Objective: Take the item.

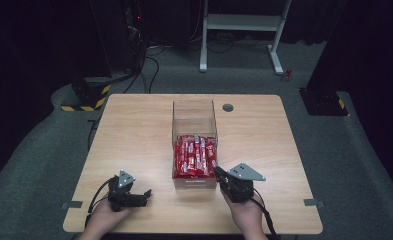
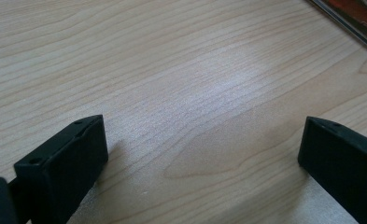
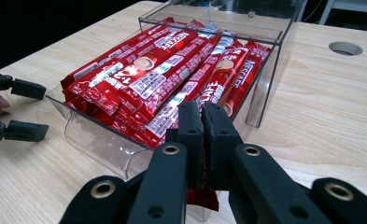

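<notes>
Right gripper view, sachet [image 3: 204, 196] pinched, long axis unclear

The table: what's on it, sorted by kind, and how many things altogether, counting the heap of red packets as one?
Clear plastic box: 1
Heap of red coffee stick packets in that box, too overlapped to count singly: 1
Hand-held grippers: 2, the left gripper open on bare wood, the right gripper shut on one red packet
Total: 4

Dim room with black surround, table [image 1: 134, 125] evenly lit from overhead, soft pale sheen on the wood in left gripper view, short soft shadows beside near jaws, glare on clear box [image 3: 265, 70] walls, foreground jaws slightly blurred
</notes>
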Available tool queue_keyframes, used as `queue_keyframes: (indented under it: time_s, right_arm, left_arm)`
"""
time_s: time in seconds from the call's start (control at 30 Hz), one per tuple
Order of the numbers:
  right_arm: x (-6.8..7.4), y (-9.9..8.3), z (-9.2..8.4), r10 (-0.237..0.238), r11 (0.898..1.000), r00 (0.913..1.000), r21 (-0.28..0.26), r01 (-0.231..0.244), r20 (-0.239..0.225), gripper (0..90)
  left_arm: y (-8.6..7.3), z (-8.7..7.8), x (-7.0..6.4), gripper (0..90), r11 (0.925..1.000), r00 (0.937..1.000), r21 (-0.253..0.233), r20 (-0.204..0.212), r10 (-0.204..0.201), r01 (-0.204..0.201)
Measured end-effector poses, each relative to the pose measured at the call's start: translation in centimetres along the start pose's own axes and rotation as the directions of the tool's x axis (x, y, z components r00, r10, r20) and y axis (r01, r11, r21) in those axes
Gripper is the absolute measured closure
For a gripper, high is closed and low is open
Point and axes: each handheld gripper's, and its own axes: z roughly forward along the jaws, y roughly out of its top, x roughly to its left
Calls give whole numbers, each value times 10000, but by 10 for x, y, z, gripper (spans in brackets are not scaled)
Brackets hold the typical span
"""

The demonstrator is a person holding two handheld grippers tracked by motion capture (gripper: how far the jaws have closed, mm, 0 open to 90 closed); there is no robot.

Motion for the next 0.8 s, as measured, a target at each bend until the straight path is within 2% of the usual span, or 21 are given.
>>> queue_keyframes:
  time_s: [0.3, 0.8]
  right_arm:
    - [3, 2, -5, -48, 9997, 10000, -234, 47, -17, 869]
    - [-4, 11, -15, 52, 9969, 9999, -784, -59, -93, 867]
  left_arm:
    - [0, 0, 0, 18, 10000, 10000, 3, 3, -1, 1]
    - [0, 0, 0, 18, 10000, 10000, 8, 19, -5, 5]
